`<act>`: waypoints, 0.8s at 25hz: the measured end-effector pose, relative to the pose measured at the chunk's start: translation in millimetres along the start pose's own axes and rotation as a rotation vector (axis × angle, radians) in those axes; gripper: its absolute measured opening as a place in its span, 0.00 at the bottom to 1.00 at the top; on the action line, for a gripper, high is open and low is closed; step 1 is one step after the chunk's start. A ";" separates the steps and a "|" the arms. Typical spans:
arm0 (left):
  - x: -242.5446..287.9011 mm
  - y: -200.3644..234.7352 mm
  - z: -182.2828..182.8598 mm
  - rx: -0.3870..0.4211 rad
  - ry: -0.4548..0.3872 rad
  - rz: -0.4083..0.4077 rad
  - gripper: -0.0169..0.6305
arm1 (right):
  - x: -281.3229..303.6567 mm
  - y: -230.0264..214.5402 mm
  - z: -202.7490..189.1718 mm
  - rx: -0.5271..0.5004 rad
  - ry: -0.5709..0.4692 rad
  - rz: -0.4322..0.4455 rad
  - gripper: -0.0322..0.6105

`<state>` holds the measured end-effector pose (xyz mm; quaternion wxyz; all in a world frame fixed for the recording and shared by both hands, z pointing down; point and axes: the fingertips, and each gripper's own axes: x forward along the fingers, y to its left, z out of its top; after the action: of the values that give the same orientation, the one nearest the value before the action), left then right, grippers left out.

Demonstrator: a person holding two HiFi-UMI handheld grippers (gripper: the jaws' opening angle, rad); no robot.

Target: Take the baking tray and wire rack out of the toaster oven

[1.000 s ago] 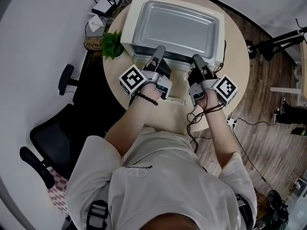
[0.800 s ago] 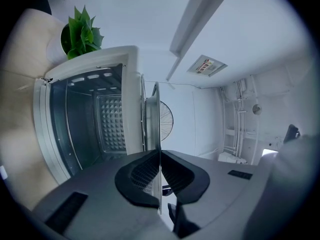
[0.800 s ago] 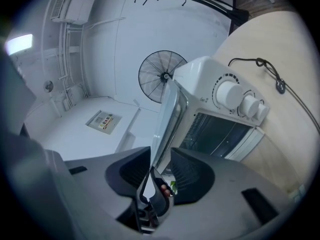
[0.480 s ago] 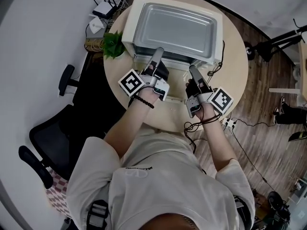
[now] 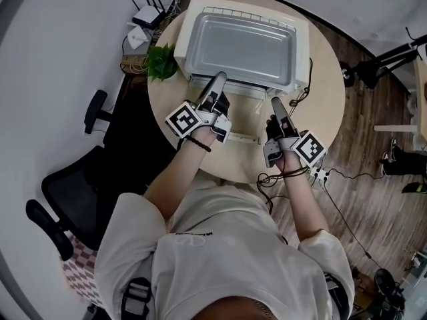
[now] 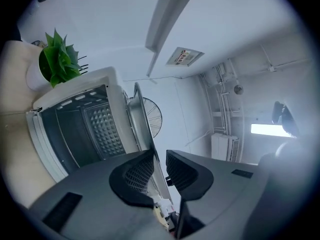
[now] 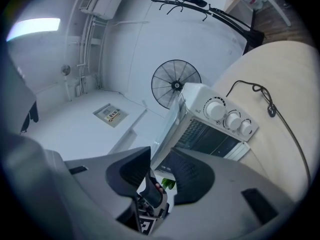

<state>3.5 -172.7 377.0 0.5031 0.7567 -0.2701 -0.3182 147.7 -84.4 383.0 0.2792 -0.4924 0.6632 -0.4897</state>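
A silver baking tray lies flat on top of the white toaster oven. The oven door hangs open toward me. My left gripper reaches the tray's front left rim. In the left gripper view the thin tray rim runs between the jaws of that gripper, which have just been opening; a gap shows beside the pads. My right gripper is back from the oven, its jaws just opened wide and empty, the tray edge ahead of them. I cannot make out the wire rack.
A potted plant stands at the oven's left on the round table. The oven's cable trails off the right side. An office chair is at the left, a router beyond the table, a standing fan behind.
The right gripper has let go, opened and drawn back from the oven toward me. The left gripper stays at the tray's front rim with its jaws parted. The tray rests still on the oven.
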 end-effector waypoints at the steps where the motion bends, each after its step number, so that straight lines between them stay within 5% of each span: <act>1: 4.7 0.8 -0.7 -0.009 0.004 0.001 0.15 | 0.0 1.6 -0.1 -0.003 -0.005 0.004 0.25; 8: 2.1 0.9 -3.3 -0.014 0.032 0.041 0.15 | -0.2 12.2 -5.0 0.007 -0.009 0.031 0.25; 10: -4.6 -0.4 -3.6 0.038 0.043 0.049 0.15 | -3.0 10.0 -3.3 -0.012 -0.011 0.027 0.25; 15: -22.8 -6.8 -3.2 0.342 0.118 0.066 0.15 | -12.5 11.0 1.8 -0.125 -0.024 0.006 0.20; 18: -37.2 -27.8 -5.8 0.695 0.189 0.069 0.09 | -21.3 21.7 8.8 -0.287 -0.051 0.012 0.20; 20: -50.0 -49.4 -4.1 0.939 0.206 0.057 0.03 | -32.0 33.3 19.0 -0.439 -0.104 0.008 0.09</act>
<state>-21.6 -116.7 342.6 0.1396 0.9221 -0.3539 -0.0713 162.7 -60.7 341.7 0.2013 -0.5633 0.7405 -0.3064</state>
